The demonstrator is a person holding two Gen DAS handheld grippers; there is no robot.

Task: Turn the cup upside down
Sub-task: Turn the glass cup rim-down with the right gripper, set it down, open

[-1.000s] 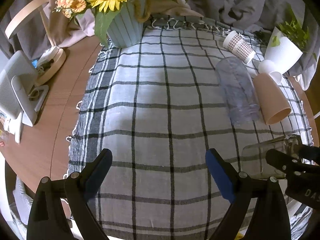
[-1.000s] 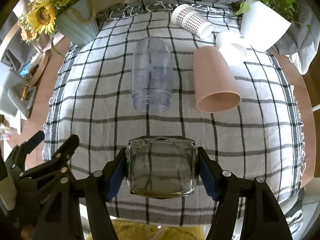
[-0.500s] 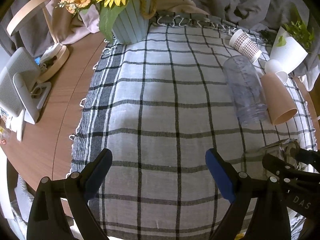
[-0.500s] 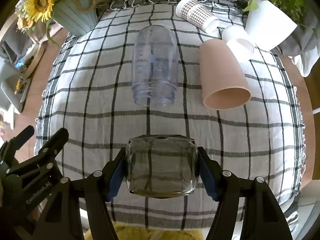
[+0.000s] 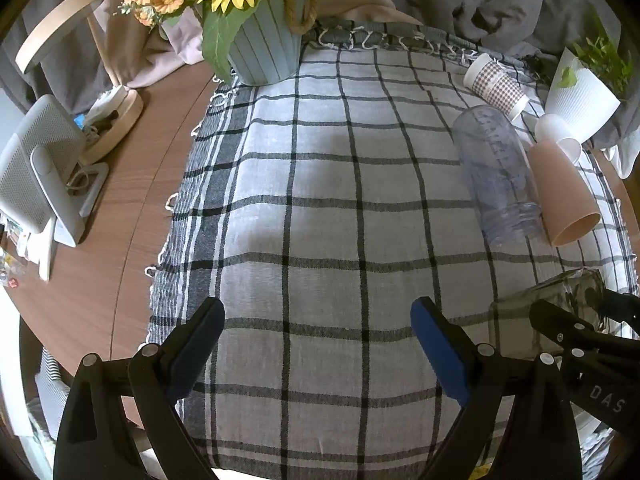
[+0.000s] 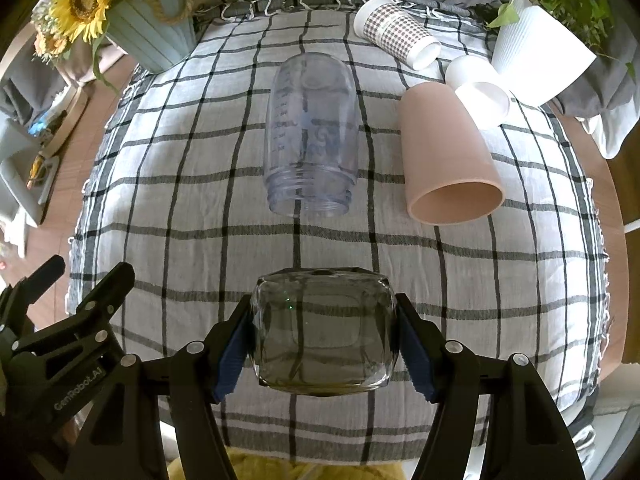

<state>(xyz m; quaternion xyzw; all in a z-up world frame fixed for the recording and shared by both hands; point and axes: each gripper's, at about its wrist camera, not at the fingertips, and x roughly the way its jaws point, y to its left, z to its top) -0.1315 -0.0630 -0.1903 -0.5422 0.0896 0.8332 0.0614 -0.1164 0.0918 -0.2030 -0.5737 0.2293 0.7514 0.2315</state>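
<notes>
My right gripper (image 6: 324, 336) is shut on a clear square glass cup (image 6: 324, 332), held lying on its side above the checked cloth (image 6: 200, 240) near its front edge. The cup also shows in the left wrist view (image 5: 548, 312), with the right gripper (image 5: 580, 320) clamped on it at the far right. My left gripper (image 5: 316, 344) is open and empty above the front left part of the cloth, well left of the cup.
A clear plastic jar (image 6: 312, 136), a pink cup (image 6: 448, 152), a small white cup (image 6: 476, 92) and a patterned paper cup (image 6: 396, 36) lie on the cloth farther back. A sunflower pot (image 6: 148, 36) stands back left, a white plant pot (image 6: 536, 56) back right.
Both grippers have drawn back slightly toward the front edge, so the cups on the cloth look farther away. The glass cup stays clamped in the right gripper. The left gripper stays open.
</notes>
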